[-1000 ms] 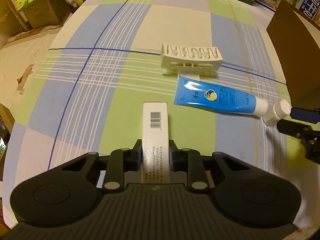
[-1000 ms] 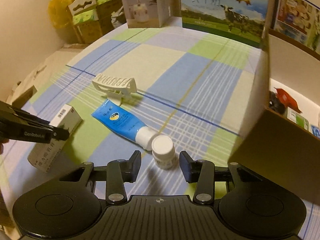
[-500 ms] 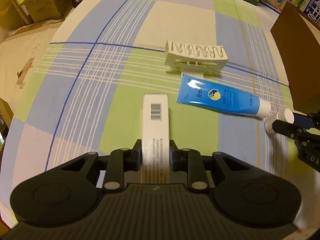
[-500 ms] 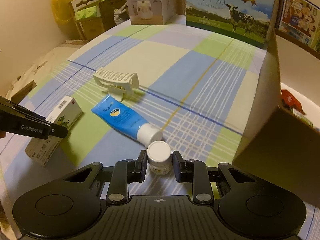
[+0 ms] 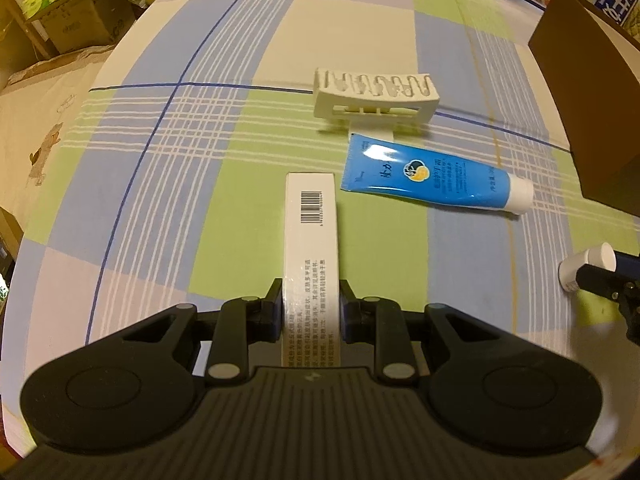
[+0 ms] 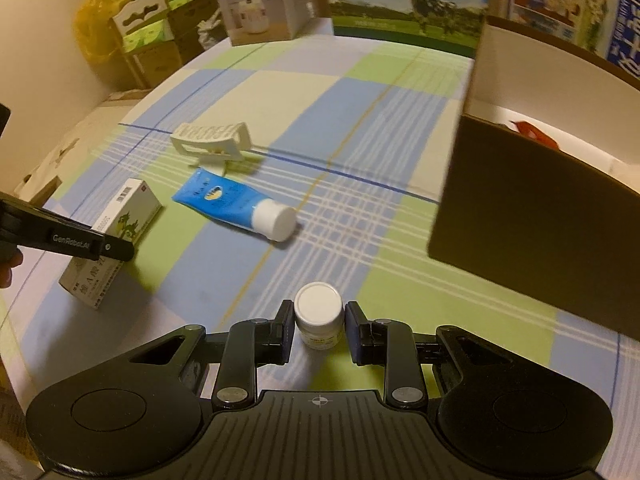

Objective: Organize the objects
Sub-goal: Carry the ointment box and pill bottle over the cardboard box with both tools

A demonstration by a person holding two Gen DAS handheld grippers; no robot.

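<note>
Two items held. Right tongs (image 6: 318, 328) clamped on small white-capped bottle (image 6: 319, 312), upright; open cardboard box (image 6: 532, 216) lies just to its right. Left tongs (image 5: 311, 312) clamped on carton (image 5: 311, 240), long axis pointing away, farther from box.

I count one white carton (image 5: 311, 216), one blue tube (image 5: 428, 176), one white rack (image 5: 374, 96), one small white-capped bottle (image 6: 319, 314) and one open cardboard box (image 6: 536, 216).
</note>
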